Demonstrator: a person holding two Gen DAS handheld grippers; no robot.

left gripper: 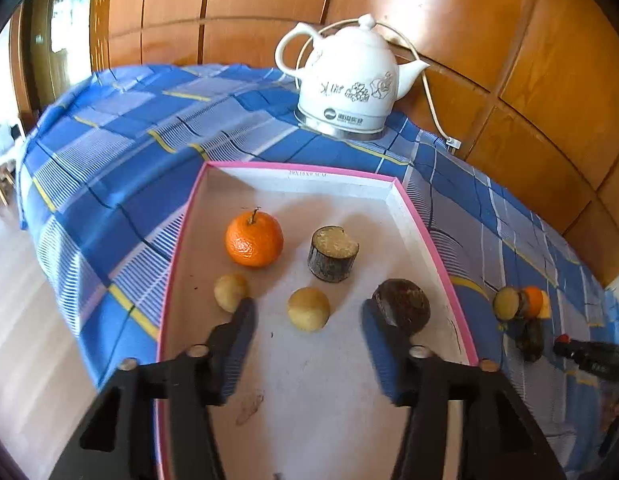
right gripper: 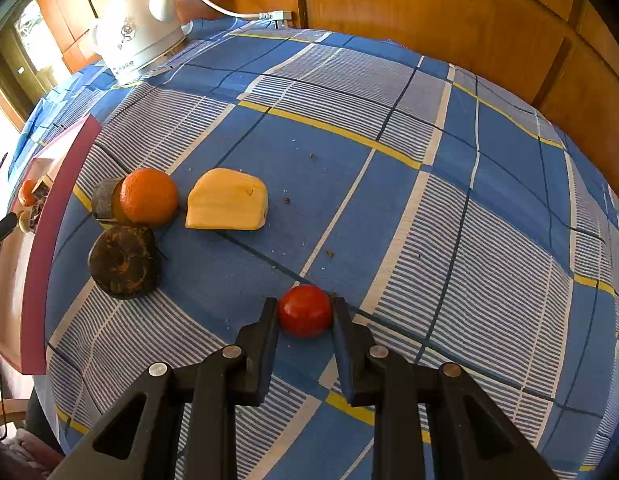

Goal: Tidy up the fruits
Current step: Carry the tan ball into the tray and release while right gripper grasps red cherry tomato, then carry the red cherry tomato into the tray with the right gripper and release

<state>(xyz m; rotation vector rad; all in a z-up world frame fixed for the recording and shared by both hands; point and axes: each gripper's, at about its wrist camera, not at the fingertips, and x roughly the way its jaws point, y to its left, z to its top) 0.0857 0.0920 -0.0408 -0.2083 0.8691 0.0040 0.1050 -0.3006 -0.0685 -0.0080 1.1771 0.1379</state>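
Nearest, the left claw [left gripper: 307, 316] stood with its jaws apart over the pink-rimmed box [left gripper: 423, 224], nothing pressed between them; a small pale round fruit [left gripper: 308, 309] lay between its fingers on the box floor. Just beside the tips lay another pale fruit [left gripper: 229, 291] and a dark round piece [left gripper: 403, 305]. Farther in sat a tangerine [left gripper: 254, 238] with a stem and a dark-skinned cut chunk [left gripper: 332, 253]. Beyond the box a white kettle [left gripper: 345, 84] stood on the checked blue cloth [left gripper: 121, 160].

The right claw [right gripper: 305, 308] was closed on a small red fruit [right gripper: 304, 311] resting on the bench cloth. Farther off lay a dark round fruit [right gripper: 123, 262], an orange [right gripper: 148, 197] touching a dark cut piece [right gripper: 104, 199], and a yellow wedge [right gripper: 226, 199].
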